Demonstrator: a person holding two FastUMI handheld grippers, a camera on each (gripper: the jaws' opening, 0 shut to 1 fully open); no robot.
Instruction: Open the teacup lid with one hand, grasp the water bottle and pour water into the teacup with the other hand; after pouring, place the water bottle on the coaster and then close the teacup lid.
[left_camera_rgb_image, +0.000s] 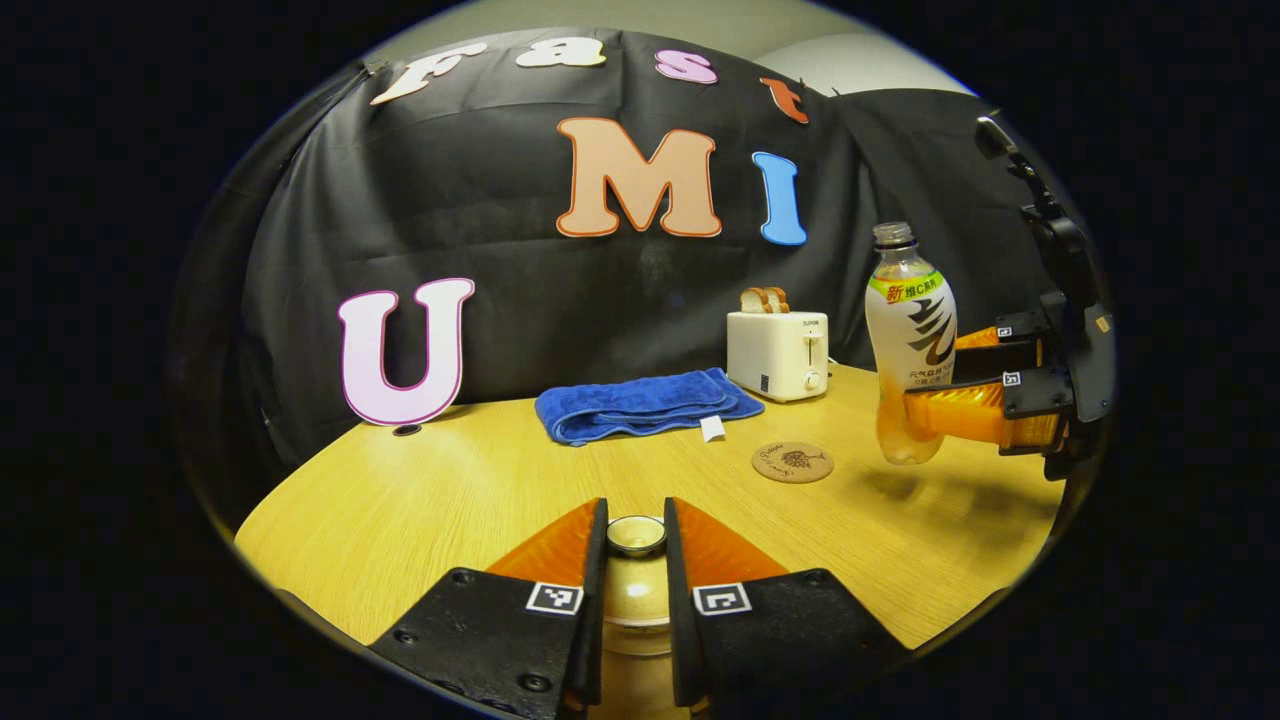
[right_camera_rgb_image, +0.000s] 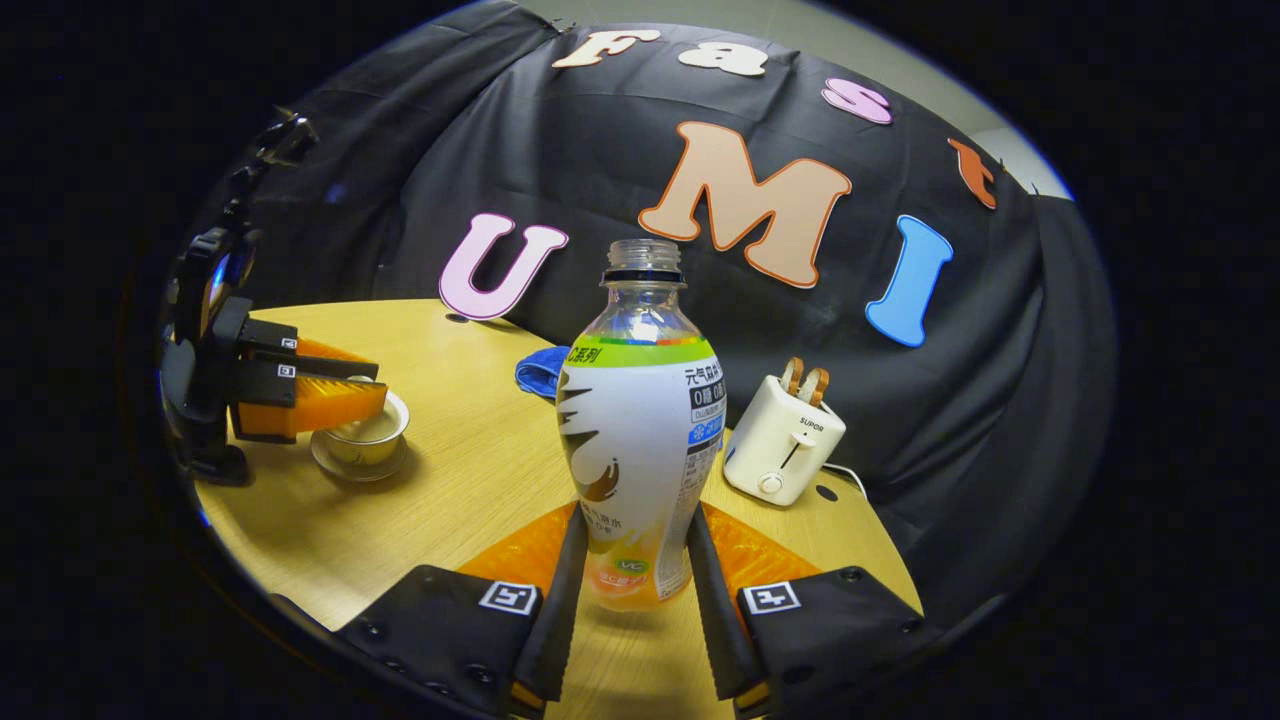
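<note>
Currently, in the left gripper view, the left gripper (left_camera_rgb_image: 636, 560) is pinching the small round knob of the glossy tan teacup lid (left_camera_rgb_image: 636, 537), both orange fingers pressing on it. Whether the lid is already lifting clear of the cup is hard to tell here. Beyond the lid, the round brown cork coaster (left_camera_rgb_image: 792, 462) is lying bare on the pale wooden table (left_camera_rgb_image: 420, 510). Right of the coaster, the right gripper (left_camera_rgb_image: 925, 400) is holding the uncapped clear plastic water bottle with white-and-green label (left_camera_rgb_image: 910, 345) upright, clear of the table. Behind the coaster, a folded blue towel (left_camera_rgb_image: 645, 404) and a white toaster (left_camera_rgb_image: 778, 354) are sitting.

Next, in the right gripper view, the right gripper (right_camera_rgb_image: 628, 560) is clamping the bottle (right_camera_rgb_image: 640, 440) low on its body, with orange liquid showing at the bottom. Far left of the bottle, the left gripper (right_camera_rgb_image: 340, 400) is hovering at the rim of the small white teacup on its saucer (right_camera_rgb_image: 368, 440); the cup is looking open.

Progress judgement: lid opening and bottle grasp are looking done; pouring, parking the bottle on the coaster and closing the lid are all remaining.
</note>
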